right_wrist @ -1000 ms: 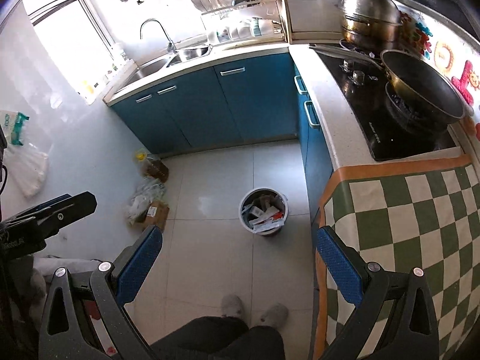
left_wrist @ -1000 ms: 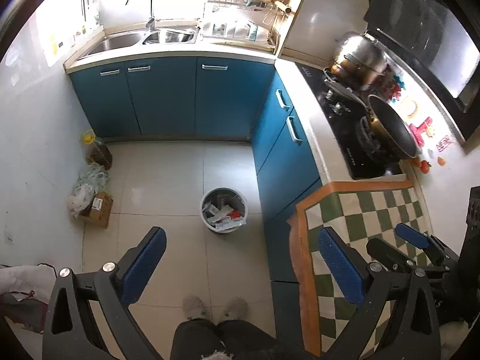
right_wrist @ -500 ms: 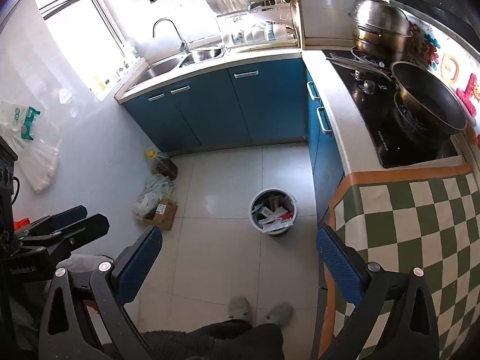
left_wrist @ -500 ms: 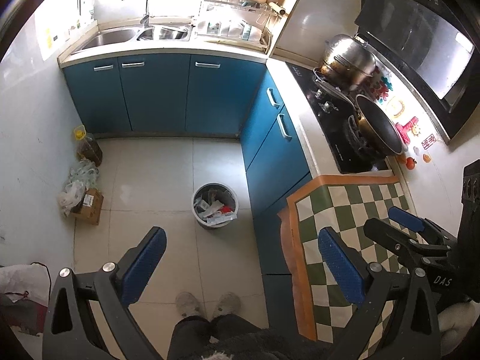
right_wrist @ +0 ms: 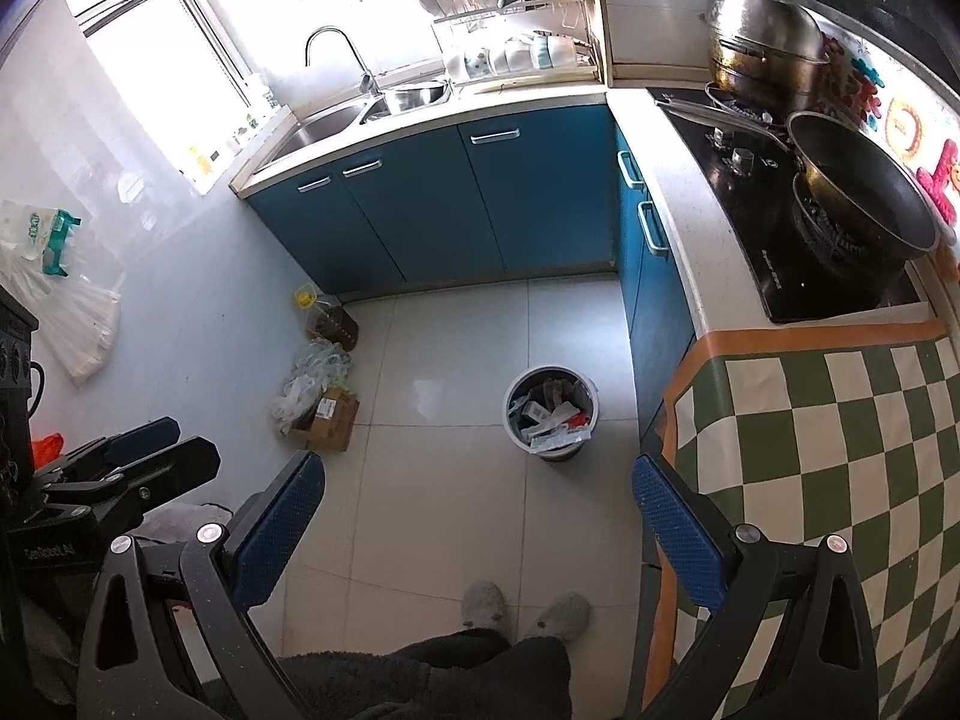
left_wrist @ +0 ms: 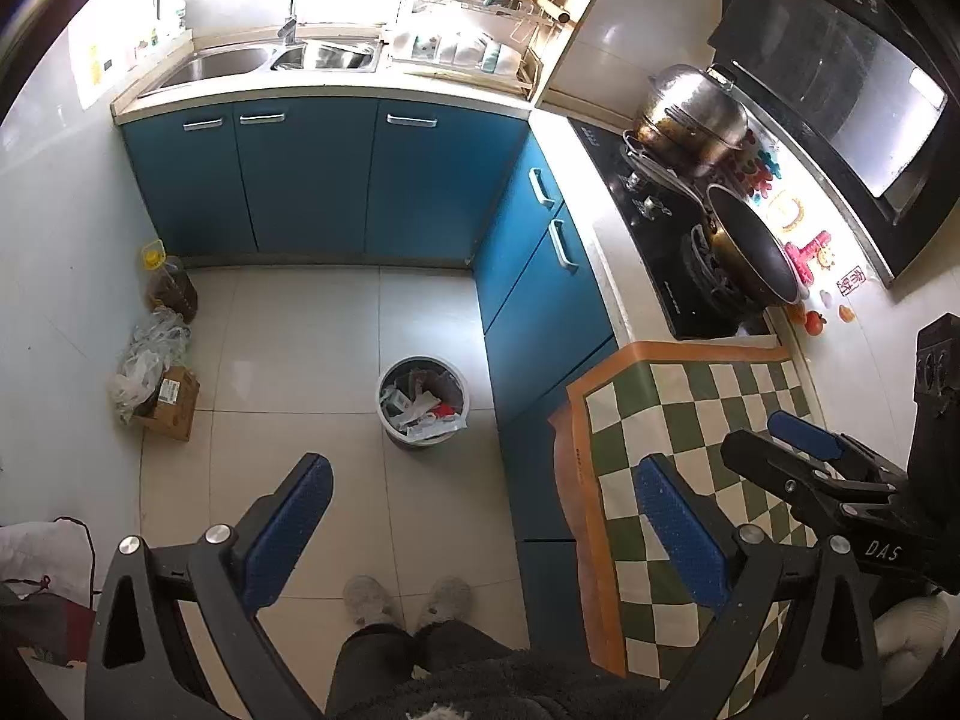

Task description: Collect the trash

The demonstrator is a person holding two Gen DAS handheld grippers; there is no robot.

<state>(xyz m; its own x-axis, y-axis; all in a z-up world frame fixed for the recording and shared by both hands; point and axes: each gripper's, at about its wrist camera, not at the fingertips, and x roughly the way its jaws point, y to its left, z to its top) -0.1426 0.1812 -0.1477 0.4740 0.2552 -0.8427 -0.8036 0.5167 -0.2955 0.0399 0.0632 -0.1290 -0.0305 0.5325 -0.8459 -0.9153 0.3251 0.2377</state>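
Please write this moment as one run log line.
left gripper: open, empty | right gripper: open, empty | round grey trash bin: on floor, full, untouched

I see the trash bin [left_wrist: 423,402], a round, pale-walled container, standing upright on the tiled floor [left_wrist: 300,348] just beside the blue cabinets [left_wrist: 540,312]. It is open-topped and filled near its rim with crumpled white wrappers [right_wrist: 555,417] and one red scrap [left_wrist: 445,411].

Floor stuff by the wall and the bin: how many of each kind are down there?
Round grey trash bin full of rubbish: 1
Brown cardboard box: 1
Crumpled clear plastic bag pile: 1
Yellow-capped plastic oil jug: 1
Total: 4
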